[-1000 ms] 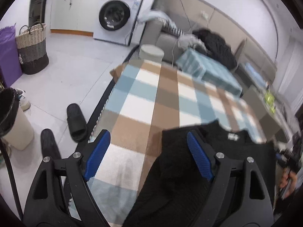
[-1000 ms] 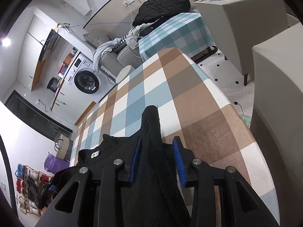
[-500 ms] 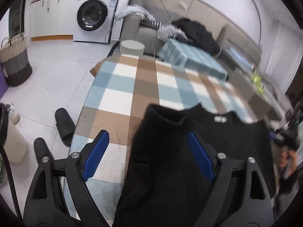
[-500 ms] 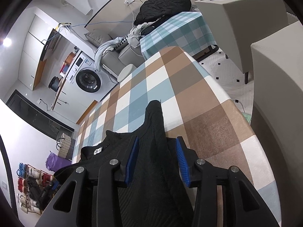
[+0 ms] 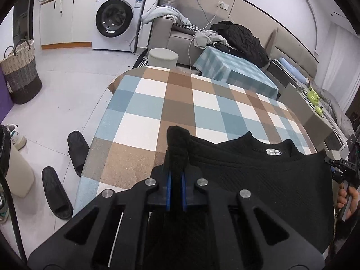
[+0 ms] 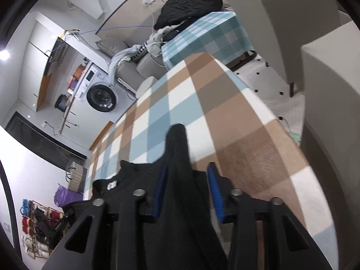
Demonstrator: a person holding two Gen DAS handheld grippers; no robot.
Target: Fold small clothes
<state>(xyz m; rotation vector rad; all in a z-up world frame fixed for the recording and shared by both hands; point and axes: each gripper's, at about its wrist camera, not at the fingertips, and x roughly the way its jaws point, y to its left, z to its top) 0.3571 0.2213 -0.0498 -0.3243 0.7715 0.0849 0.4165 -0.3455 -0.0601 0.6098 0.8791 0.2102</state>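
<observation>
tabletop [image 5: 144,103]: the biggest thing i see, covered in a brown, blue and white check cloth; it fills the middle of both views and runs off toward the upper right in the right wrist view [image 6: 225,121].
black sweater [image 5: 258,180]: lies on the near end of the tabletop, lower right of the left wrist view, neck opening and white label facing away from me; in the right wrist view [image 6: 180,202] it fills the lower centre, with a narrow part reaching up the middle of the frame.
washing machine [image 5: 117,20]: upper left of the left wrist view, white, round dark door, well apart from the tabletop.
woven basket [image 5: 20,72]: far left edge, standing on the pale floor.
slippers [image 5: 65,171]: two black ones on the floor, lower left, just beside the tabletop edge.
left tongs [image 5: 175,180]: bottom centre; i see the blue pads clamped tight on a bunched fold of the black sweater, which sticks up past the tips.
right tongs [image 6: 187,180]: bottom centre of the right wrist view; the jaws have just been narrowing. the sweater's narrow part runs between the pads, against the left pad, but a gap shows at the right pad, so i read no pinch.
</observation>
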